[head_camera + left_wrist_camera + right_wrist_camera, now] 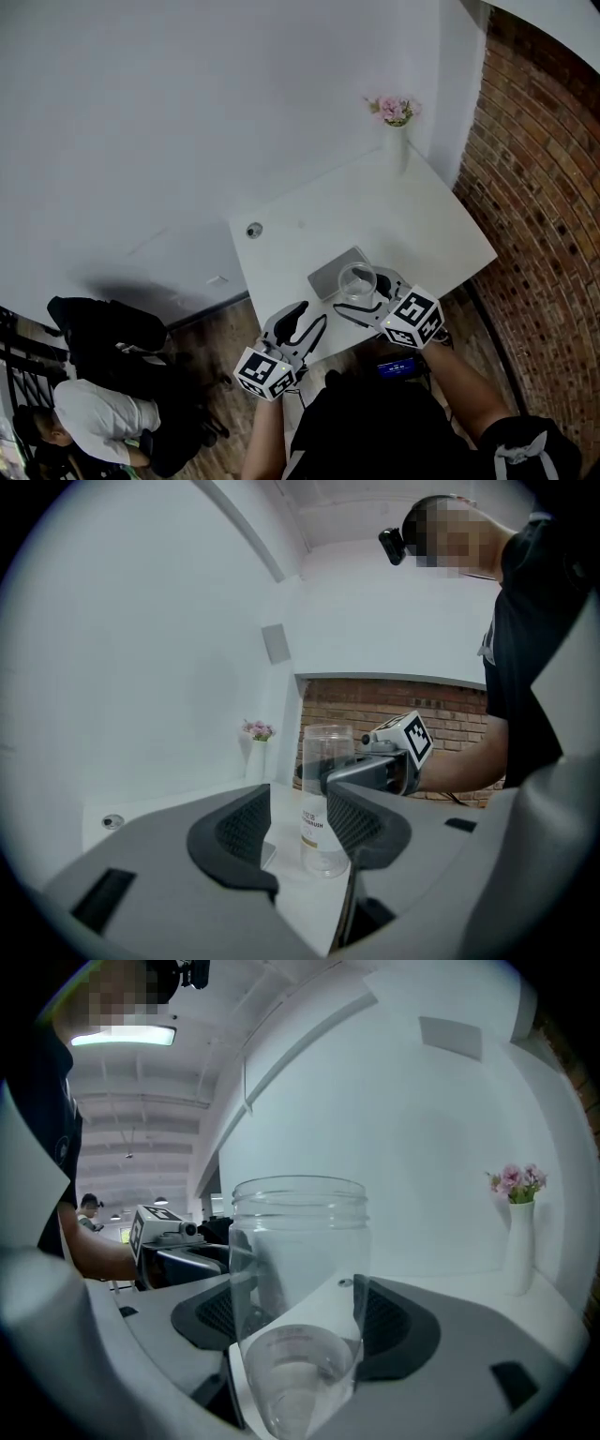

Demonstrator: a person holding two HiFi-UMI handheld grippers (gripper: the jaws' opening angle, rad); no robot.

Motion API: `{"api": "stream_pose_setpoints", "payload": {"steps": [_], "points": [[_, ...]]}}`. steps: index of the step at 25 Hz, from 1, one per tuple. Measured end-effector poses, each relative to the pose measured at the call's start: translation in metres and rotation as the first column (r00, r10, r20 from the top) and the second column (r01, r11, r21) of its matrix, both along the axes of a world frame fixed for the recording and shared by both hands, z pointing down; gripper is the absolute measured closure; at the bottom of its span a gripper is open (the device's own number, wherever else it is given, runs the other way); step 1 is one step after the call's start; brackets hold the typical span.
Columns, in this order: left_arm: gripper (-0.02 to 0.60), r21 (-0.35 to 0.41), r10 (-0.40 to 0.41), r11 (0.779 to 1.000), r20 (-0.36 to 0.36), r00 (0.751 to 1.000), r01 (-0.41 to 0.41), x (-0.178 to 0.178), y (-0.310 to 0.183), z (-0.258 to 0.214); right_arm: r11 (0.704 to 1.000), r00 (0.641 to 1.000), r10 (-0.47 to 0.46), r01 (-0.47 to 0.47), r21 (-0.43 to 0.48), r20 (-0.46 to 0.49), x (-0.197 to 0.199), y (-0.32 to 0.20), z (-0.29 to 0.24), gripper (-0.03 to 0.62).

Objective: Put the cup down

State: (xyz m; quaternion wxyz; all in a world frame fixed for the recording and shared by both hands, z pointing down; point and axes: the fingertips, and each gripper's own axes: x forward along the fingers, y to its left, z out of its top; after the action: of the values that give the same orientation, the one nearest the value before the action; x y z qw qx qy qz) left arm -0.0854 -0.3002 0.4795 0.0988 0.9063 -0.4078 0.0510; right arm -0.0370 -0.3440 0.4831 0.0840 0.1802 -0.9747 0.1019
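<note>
A clear, empty plastic cup (357, 281) stands upright between the jaws of my right gripper (361, 292), which is shut on it, over the near part of the white table (412, 225). In the right gripper view the cup (298, 1307) fills the space between the pads of that gripper (300, 1321). My left gripper (309, 317) is open and empty, a little left of the cup, near the table's front edge. In the left gripper view, the cup (325, 799) shows beyond the open left gripper (292, 832). I cannot tell whether the cup's base touches the table.
A grey flat pad (336, 272) lies on the table just behind the cup. A white vase of pink flowers (397, 131) stands at the far corner, and a small round fitting (254, 231) sits at the table's left. A brick wall (544, 169) runs along the right. A person (84, 422) sits at lower left.
</note>
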Motion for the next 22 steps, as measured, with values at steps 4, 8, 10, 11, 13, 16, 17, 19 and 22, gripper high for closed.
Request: {"api": "stream_pose_setpoints", "payload": {"steps": [4,8,10,11,13,16,17,19,22], "points": [[0.391,-0.004,0.008,1.0,-0.012,1.0,-0.008,-0.011,-0.01,0.001,1.0,1.0,0.005,-0.005,-0.003,-0.002,-0.014,-0.011,-0.001,0.247],[0.391,-0.008,0.029,1.0,-0.021,0.999,-0.029,-0.02,-0.018,0.002,1.0,1.0,0.014,-0.014,-0.007,0.008,-0.026,-0.016,-0.006,0.247],[0.391,-0.006,0.035,0.999,-0.026,0.999,-0.035,-0.024,-0.021,0.003,1.0,1.0,0.022,-0.022,-0.006,0.008,-0.031,-0.017,-0.007,0.247],[0.391,-0.007,0.037,0.999,-0.027,0.999,-0.037,-0.026,-0.022,0.003,1.0,1.0,0.026,-0.026,-0.007,0.006,-0.032,-0.017,-0.007,0.247],[0.391,-0.007,0.04,0.999,-0.033,0.999,-0.041,-0.029,-0.024,0.004,0.999,1.0,0.031,-0.031,-0.008,0.001,-0.035,-0.017,-0.006,0.247],[0.391,-0.009,0.043,0.999,-0.044,0.998,-0.044,-0.033,-0.026,0.005,0.999,0.999,0.038,-0.038,-0.009,-0.006,-0.039,-0.018,-0.005,0.247],[0.391,-0.01,0.044,0.999,-0.047,0.998,-0.045,-0.034,-0.026,0.006,0.999,0.999,0.039,-0.039,-0.009,-0.008,-0.04,-0.018,-0.005,0.247],[0.391,-0.01,0.047,0.999,-0.05,0.998,-0.047,-0.036,-0.025,0.006,0.999,0.999,0.042,-0.042,-0.008,-0.01,-0.041,-0.018,-0.006,0.247],[0.391,-0.009,0.049,0.999,-0.052,0.997,-0.049,-0.039,-0.023,0.005,0.999,0.999,0.045,-0.045,-0.007,-0.009,-0.044,-0.017,-0.007,0.247]]}}
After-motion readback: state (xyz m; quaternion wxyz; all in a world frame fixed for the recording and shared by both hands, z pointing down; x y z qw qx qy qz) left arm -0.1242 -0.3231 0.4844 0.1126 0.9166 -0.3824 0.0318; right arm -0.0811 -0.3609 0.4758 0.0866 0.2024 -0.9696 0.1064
